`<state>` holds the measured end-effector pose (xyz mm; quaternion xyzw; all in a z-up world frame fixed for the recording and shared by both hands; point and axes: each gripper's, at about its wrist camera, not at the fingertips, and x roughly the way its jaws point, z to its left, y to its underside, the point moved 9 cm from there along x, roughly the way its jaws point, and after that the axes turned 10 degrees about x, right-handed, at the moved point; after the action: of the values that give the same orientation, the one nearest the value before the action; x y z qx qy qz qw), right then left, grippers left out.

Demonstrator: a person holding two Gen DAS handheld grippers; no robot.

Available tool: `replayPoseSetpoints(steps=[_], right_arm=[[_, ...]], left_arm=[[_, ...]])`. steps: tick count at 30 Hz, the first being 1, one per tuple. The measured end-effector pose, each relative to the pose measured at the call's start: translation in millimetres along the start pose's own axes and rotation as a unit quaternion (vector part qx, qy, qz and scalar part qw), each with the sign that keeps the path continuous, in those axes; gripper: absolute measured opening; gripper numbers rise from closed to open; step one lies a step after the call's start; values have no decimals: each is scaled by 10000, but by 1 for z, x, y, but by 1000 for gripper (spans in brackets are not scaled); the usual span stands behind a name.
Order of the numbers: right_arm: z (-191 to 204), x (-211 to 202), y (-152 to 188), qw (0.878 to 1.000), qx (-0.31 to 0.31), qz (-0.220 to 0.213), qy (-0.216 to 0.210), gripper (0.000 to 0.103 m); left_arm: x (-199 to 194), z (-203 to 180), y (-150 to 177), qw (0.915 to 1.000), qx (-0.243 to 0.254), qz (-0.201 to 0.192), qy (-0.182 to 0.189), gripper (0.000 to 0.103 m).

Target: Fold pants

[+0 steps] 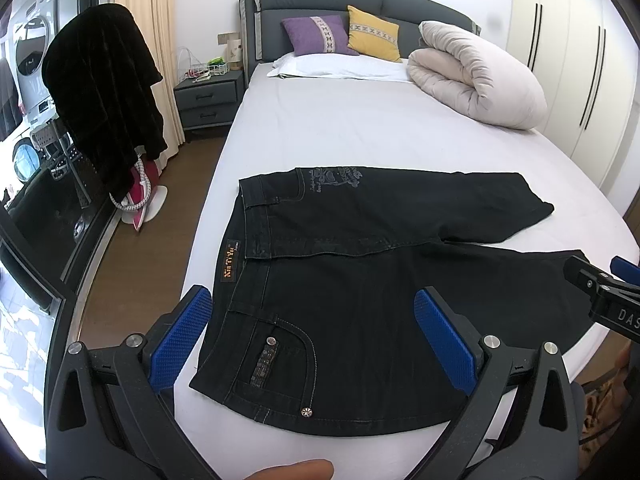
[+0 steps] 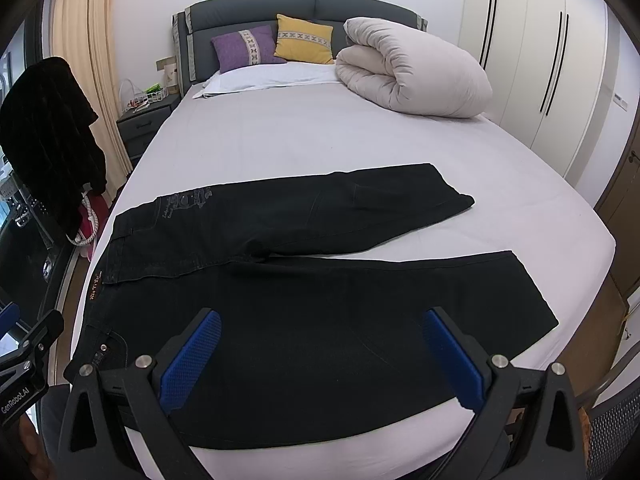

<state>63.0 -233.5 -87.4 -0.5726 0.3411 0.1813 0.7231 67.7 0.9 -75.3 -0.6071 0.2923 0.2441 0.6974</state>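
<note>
Black jeans (image 1: 360, 272) lie spread flat on the white bed sheet (image 1: 340, 132), waistband to the left, both legs pointing right and splayed apart. They also show in the right wrist view (image 2: 300, 320). My left gripper (image 1: 316, 332) is open and empty, hovering over the front pocket and near hip. My right gripper (image 2: 322, 356) is open and empty, hovering over the near leg's thigh. The right gripper also shows in the left wrist view (image 1: 600, 296), beside the near leg's cuff.
A rolled beige duvet (image 2: 416, 76) lies at the far right of the bed. Purple (image 2: 246, 48) and yellow (image 2: 306, 38) pillows lean on the headboard. A nightstand (image 1: 210, 100) and a chair draped in a black garment (image 1: 104, 92) stand left. Wardrobes (image 2: 540, 60) line the right.
</note>
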Motion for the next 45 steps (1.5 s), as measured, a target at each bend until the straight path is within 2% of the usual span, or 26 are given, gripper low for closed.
replayPoseSetpoints(steps=[45], right_arm=[[3, 1, 3, 10000, -18, 13, 9, 103]], left_arm=[[7, -3, 8, 10000, -5, 52, 2, 103]])
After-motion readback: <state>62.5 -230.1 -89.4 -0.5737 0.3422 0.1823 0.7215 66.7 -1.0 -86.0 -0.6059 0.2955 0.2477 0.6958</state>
